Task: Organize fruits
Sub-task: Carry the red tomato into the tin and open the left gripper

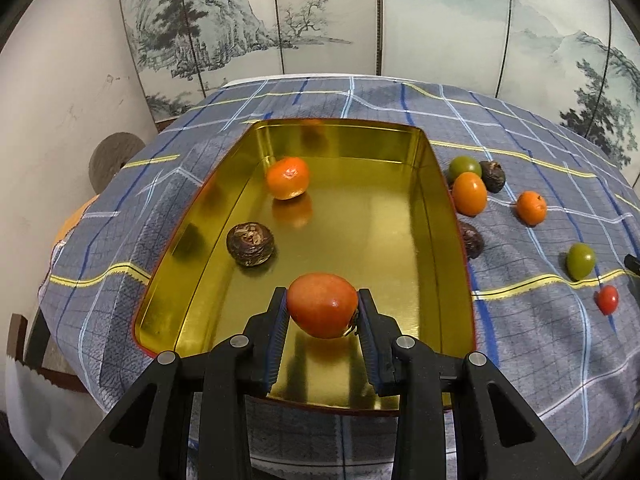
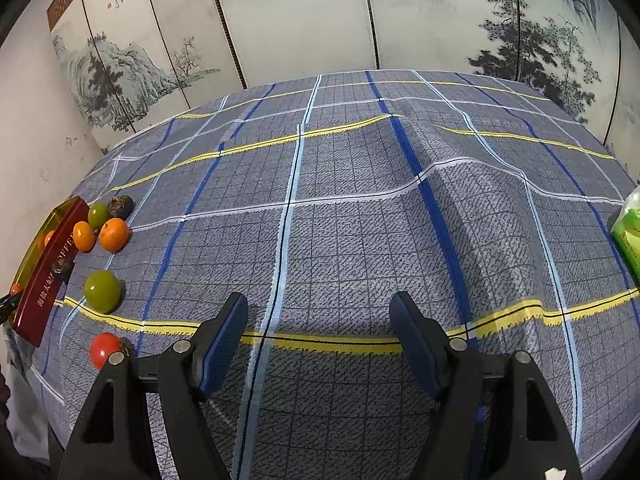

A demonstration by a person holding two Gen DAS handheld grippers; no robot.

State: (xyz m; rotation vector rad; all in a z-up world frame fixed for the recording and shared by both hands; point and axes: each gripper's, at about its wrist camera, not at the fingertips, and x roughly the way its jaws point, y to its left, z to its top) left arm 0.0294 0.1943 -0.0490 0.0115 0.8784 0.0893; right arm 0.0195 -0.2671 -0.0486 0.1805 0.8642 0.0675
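Although the near end of the gold tin (image 1: 448,216) is partly covered by my own left claw (image 1: 322,309), I can make out most of its floor. Its far right wall hides the lower part of a dark wrinkled fruit (image 1: 471,239) lying just outside on the cloth. My left claw grips an orange-red tomato (image 1: 322,310) between its two pads, held over the near end of the tin; whether it touches the floor I cannot tell. Inside the tin lie a tangerine (image 1: 288,178) toward the far end and a brown wrinkled fruit (image 1: 251,244) near the left wall, well apart from each other.

Outside the tin, on the desk under the blue plaid cloth (image 2: 340,200), sits a cluster right beside the wall: a green fruit (image 1: 464,167), a second dark fruit (image 1: 493,176) and a smooth orange fruit (image 1: 469,193) touching or nearly so. Further right lie another tangerine (image 1: 531,208), a second green fruit (image 1: 581,261) and a small red tomato (image 1: 608,300).

My right claw (image 2: 319,334) hangs wide apart over bare cloth, holding nothing. From its camera the tin shows only as a red side wall at the left edge, cut off, its lettering too skewed to read. A green packet (image 2: 630,232) is clipped by the right edge.
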